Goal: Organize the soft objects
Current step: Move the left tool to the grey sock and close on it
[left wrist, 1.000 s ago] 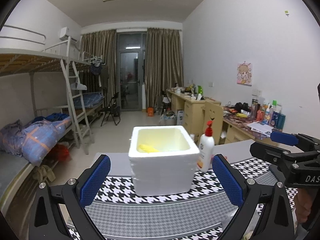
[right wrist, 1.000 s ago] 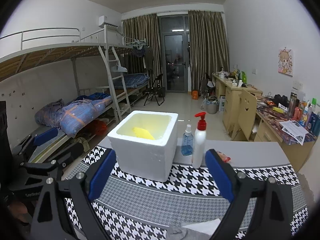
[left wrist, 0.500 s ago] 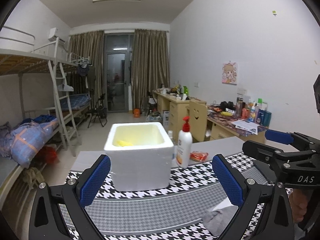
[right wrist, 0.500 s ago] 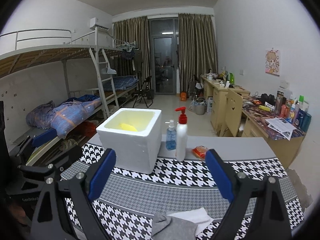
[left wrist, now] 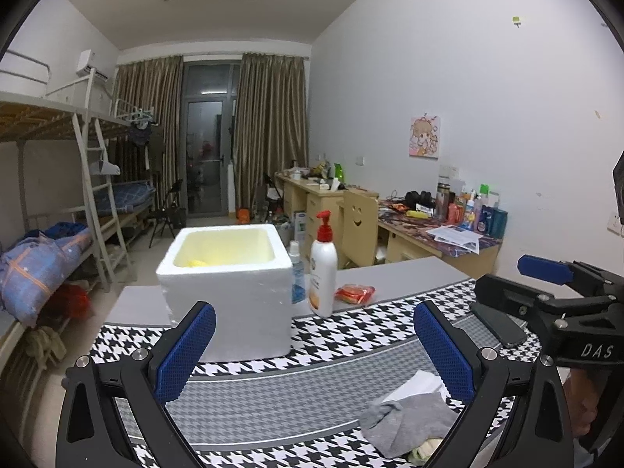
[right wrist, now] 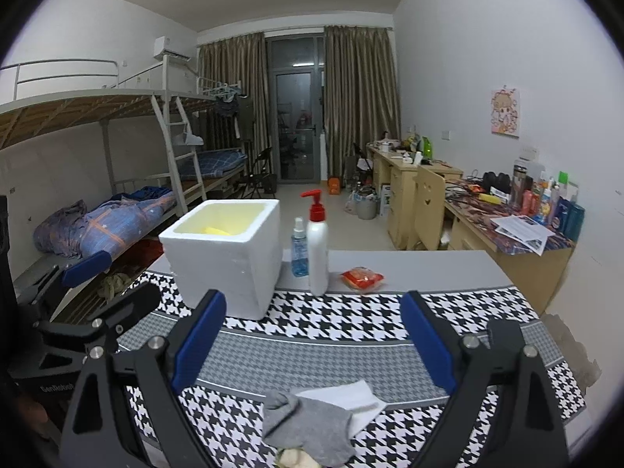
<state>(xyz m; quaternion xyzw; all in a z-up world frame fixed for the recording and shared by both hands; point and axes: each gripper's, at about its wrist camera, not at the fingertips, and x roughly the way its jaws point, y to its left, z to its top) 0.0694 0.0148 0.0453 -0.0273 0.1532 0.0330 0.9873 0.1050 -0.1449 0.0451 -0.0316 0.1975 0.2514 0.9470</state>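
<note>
The left hand-held gripper (left wrist: 314, 355) and the right hand-held gripper (right wrist: 314, 341) were both wide open and held nothing. The grey sock (right wrist: 312, 427) lay on the houndstooth cloth (right wrist: 351, 318) of the counter, in front of the white foam box (right wrist: 230, 253), partly over a white tissue (right wrist: 351, 396).

Two wrist fisheyes, side by side, above the near table edge.
Both facing down the room past the foam box (left wrist: 230, 288) and pump bottle (right wrist: 318, 251); left view from further left; shared: box, bottle, sock (right wrist: 312, 427).
</note>
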